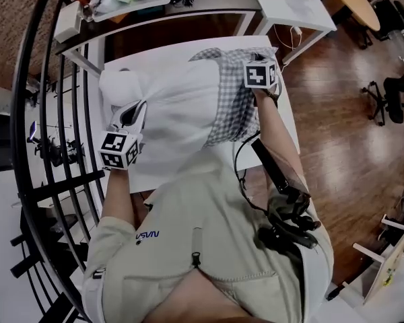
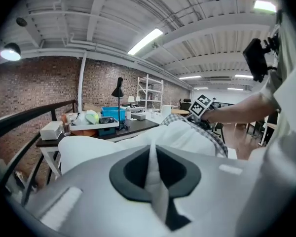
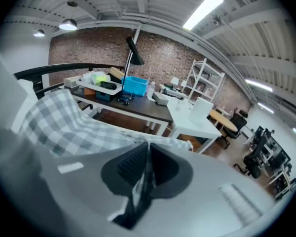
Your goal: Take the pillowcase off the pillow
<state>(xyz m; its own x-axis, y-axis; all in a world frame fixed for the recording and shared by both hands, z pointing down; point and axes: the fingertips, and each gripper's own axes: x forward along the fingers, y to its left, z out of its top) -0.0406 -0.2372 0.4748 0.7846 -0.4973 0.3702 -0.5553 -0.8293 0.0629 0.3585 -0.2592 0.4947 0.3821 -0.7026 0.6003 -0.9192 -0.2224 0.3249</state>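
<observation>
Head view | pillow (image 1: 168, 106) lies on desk (image 1: 151, 62), checked pillowcase (image 1: 232, 106) covering only its right end | left tongs (image 2: 153, 157) pinch a fold of white pillow fabric, right tongs (image 3: 145, 167) pinch a thin pillowcase fold | risk: either thin fold slips out under pull, or the pillow drags along, case staying on.

A black railing (image 2: 34, 113) is curving along one side of the big white table (image 1: 158, 56). Beyond it, a dark desk (image 3: 143, 107) is standing before a brick wall (image 3: 98, 46). It is carrying a blue box (image 3: 134, 85), a black desk lamp (image 3: 133, 48) and a white tray (image 3: 94, 87) of small items. A small white table (image 3: 192, 116) is sitting just beside the desk, with metal shelving (image 3: 201, 78) behind it. Office chairs (image 1: 389, 96) are standing on the wooden floor (image 1: 337, 126), and strip lights (image 3: 202, 11) are glowing overhead.
</observation>
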